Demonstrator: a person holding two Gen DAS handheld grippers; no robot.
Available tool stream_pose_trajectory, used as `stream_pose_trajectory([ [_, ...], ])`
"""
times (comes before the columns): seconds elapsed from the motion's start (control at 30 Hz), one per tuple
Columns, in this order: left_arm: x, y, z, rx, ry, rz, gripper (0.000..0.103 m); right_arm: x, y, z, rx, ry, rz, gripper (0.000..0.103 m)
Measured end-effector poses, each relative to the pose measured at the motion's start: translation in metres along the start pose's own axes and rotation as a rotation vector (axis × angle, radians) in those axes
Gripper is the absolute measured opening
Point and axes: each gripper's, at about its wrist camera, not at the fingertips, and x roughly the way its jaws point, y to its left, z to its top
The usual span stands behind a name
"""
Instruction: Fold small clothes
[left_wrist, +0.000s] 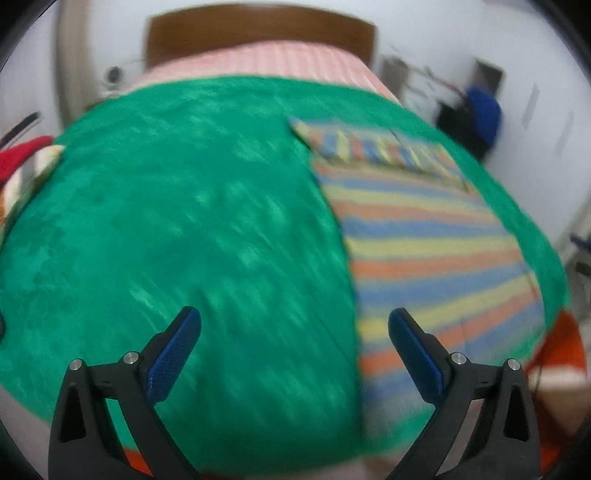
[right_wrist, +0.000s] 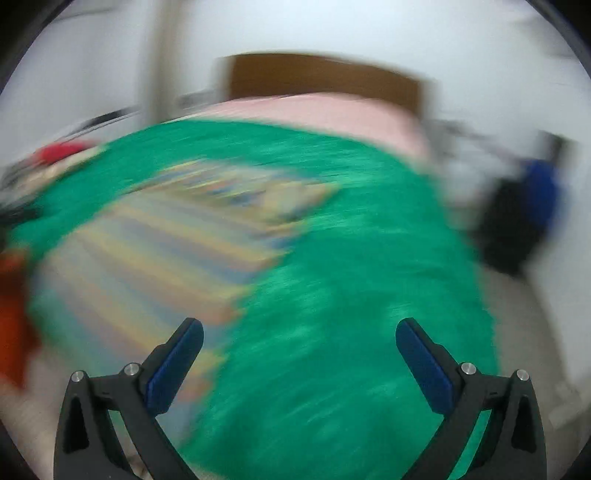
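A small garment with blue, yellow and orange stripes lies flat on a green blanket, in the right half of the left wrist view. My left gripper is open and empty above the blanket, just left of the garment's near edge. The garment is blurred at the left of the right wrist view. My right gripper is open and empty over the green blanket, to the right of the garment.
The blanket covers a bed with a pink striped sheet and a brown headboard. Red and white cloth lies at the left edge. An orange item sits at the right. A blue and black object stands by the wall.
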Motion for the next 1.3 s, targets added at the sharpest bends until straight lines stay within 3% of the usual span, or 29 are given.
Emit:
stream_pose_trajectory([
  [0.03, 0.007, -0.009, -0.009, 0.004, 0.04, -0.022, 0.101, -0.004, 0.013, -0.006, -0.021, 0.051, 0.095, 0.103],
  [0.07, 0.014, -0.015, -0.016, 0.001, 0.073, -0.041, 0.1, -0.005, 0.021, -0.011, -0.019, 0.079, 0.137, 0.102],
  [0.13, 0.032, -0.03, -0.028, 0.014, 0.132, -0.06, 0.094, 0.005, 0.034, -0.025, 0.049, 0.133, 0.192, 0.102],
  [0.17, 0.038, -0.036, -0.031, 0.03, 0.15, -0.05, 0.084, 0.018, 0.036, -0.033, 0.122, 0.17, 0.213, 0.102],
  [0.2, 0.042, -0.042, -0.033, 0.045, 0.161, -0.032, 0.082, 0.029, 0.036, -0.038, 0.177, 0.197, 0.216, 0.1],
  [0.27, 0.041, -0.05, -0.034, 0.068, 0.157, -0.019, 0.079, 0.054, 0.03, -0.048, 0.301, 0.242, 0.188, 0.075],
  [0.33, 0.041, -0.053, -0.033, 0.064, 0.178, -0.037, 0.068, 0.074, 0.023, -0.054, 0.409, 0.29, 0.189, 0.065],
  [0.37, 0.042, -0.054, -0.033, 0.065, 0.191, -0.041, 0.055, 0.081, 0.023, -0.055, 0.431, 0.299, 0.201, 0.057],
  [0.4, 0.044, -0.055, -0.034, 0.07, 0.198, -0.047, 0.024, 0.084, 0.023, -0.054, 0.434, 0.297, 0.213, 0.048],
  [0.43, 0.046, -0.058, -0.035, 0.073, 0.213, -0.067, 0.005, 0.088, 0.023, -0.052, 0.436, 0.303, 0.225, 0.011],
  [0.47, 0.046, -0.058, -0.035, 0.057, 0.222, -0.089, 0.003, 0.093, 0.023, -0.052, 0.45, 0.33, 0.23, 0.005],
  [0.7, 0.011, -0.043, -0.038, 0.015, 0.169, -0.148, 0.001, 0.056, 0.029, -0.043, 0.421, 0.343, 0.189, 0.004],
  [0.9, -0.01, -0.043, -0.05, 0.025, 0.174, -0.164, 0.001, 0.036, 0.041, -0.04, 0.405, 0.334, 0.189, 0.004],
  [1.1, -0.02, -0.039, -0.058, -0.013, 0.212, -0.202, 0.001, 0.025, 0.04, -0.058, 0.464, 0.369, 0.221, 0.004],
  [1.2, -0.025, -0.027, -0.023, -0.086, 0.141, -0.265, 0.001, 0.025, 0.027, -0.054, 0.537, 0.323, 0.253, 0.004],
  [1.3, -0.022, -0.014, 0.018, -0.132, 0.056, -0.296, 0.002, 0.028, 0.005, -0.03, 0.596, 0.215, 0.29, 0.004],
])
